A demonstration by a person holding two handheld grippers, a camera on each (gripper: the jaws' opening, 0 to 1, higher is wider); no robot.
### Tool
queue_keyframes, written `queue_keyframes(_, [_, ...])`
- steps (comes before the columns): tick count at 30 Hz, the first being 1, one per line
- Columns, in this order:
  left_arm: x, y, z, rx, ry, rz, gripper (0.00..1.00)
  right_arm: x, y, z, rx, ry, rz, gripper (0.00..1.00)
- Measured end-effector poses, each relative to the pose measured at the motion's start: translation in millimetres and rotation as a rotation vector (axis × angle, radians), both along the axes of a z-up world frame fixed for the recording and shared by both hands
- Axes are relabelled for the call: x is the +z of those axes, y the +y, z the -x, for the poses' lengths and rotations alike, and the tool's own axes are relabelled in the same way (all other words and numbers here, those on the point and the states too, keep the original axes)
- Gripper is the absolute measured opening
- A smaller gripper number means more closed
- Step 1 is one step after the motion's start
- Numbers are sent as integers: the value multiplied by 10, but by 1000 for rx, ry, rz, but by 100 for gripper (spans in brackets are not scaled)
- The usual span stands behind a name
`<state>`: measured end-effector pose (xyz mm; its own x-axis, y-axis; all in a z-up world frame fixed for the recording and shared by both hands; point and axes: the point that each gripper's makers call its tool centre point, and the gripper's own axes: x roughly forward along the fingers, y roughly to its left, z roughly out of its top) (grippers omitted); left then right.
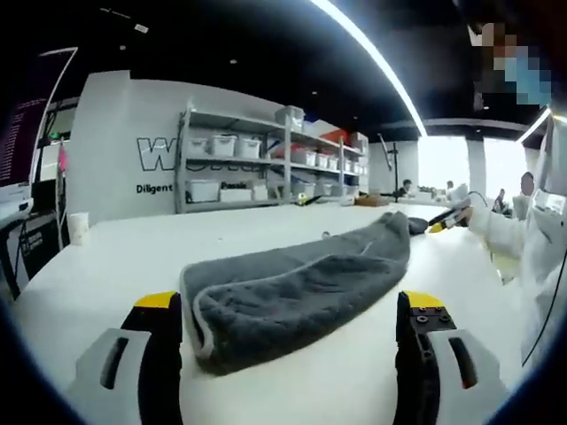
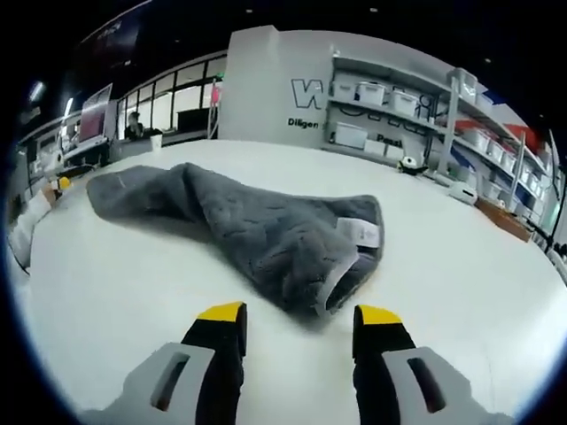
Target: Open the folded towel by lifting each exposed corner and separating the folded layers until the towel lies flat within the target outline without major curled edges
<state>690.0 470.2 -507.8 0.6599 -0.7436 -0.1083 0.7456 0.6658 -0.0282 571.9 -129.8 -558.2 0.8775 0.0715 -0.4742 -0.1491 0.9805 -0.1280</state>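
Note:
A grey towel lies folded and rumpled lengthwise on the white table. Its near end, with a piped edge, rests between the wide-apart yellow-tipped jaws of my left gripper, which is open. At the towel's far end, the right gripper shows small in a white-sleeved hand. From the other side, the towel has a white label near its folded end. That end lies just ahead of my right gripper, open, nothing between its jaws. The left gripper shows at the far left.
Metal shelves with white bins stand against a lettered wall behind the table. A paper cup sits near the table's far left edge. A person in white stands at the right. Bare table top surrounds the towel.

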Motion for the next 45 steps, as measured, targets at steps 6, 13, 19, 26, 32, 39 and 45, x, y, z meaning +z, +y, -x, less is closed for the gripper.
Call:
queue_keyframes(6, [7,23,-14,5,10,24,98,-14,-15,-51,21,-12,51,14])
queue_keyframes(13, [-15,48,-41,17,20,20,96,64,-84,-40,15,-47,56,0])
queue_keyframes(19, [-27,72,-57,29,27,23,95,127,-206,-13,-27,-59,52,0])
queue_keyframes(26, [-27,113,-78,51,31,29,95,257,-400,72,-95,-78,75,0])
queue_keyframes(32, [-30,157,-99,72,34,31,94,198,-575,162,-167,-44,87,0])
queue_keyframes(39, [-41,194,-118,89,43,39,94,83,-596,229,-192,4,88,2])
queue_keyframes(45, [-40,196,-115,91,43,39,94,90,-671,346,-236,27,86,26])
